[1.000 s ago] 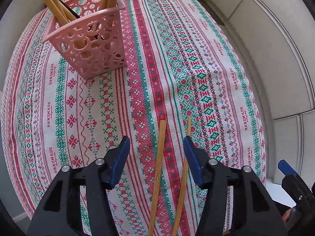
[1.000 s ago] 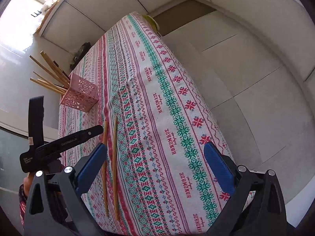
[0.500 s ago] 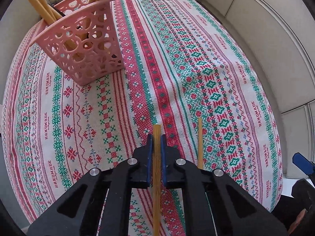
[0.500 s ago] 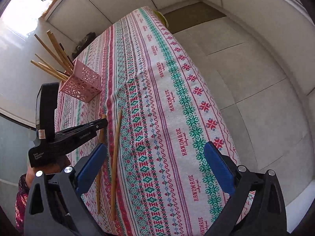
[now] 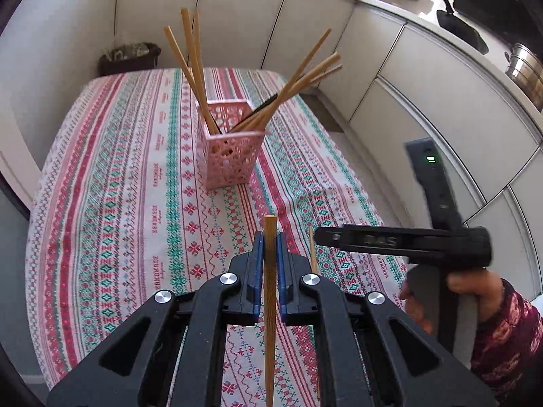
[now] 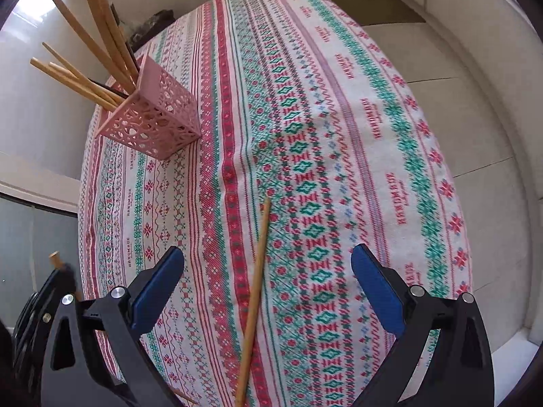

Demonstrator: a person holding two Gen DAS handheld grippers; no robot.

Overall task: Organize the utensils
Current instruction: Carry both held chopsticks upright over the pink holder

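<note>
Chopstick [image 5: 270, 271]: one wooden stick is clamped between the blue pads of the left tool [image 5: 269, 257], its squared end poking out just past the fingertips and the rest running back under the tool body. It appears lifted clear of the table [image 5: 112, 176], though the far end is out of view, so I can't be certain. The right tool [image 6: 268, 281] has its jaws wide apart and holds nothing; it hangs over a second chopstick [image 6: 256, 291] that lies flat on the patterned cloth between the two pads, touching neither.

Further out, the pink holder [image 5: 230, 146] stands upright toward the middle of the table, well apart from both tools, with a loose fan of chopsticks [image 5: 193, 68] already leaning in it.

The step in hand looks like carrying the gripped stick over to the holder. The next move calls for tipping it nearer upright, steering its lower end into the open top between the leaning sticks, and only then letting go. The right tool, meanwhile, needs to come down and close on the lying stick.
</note>
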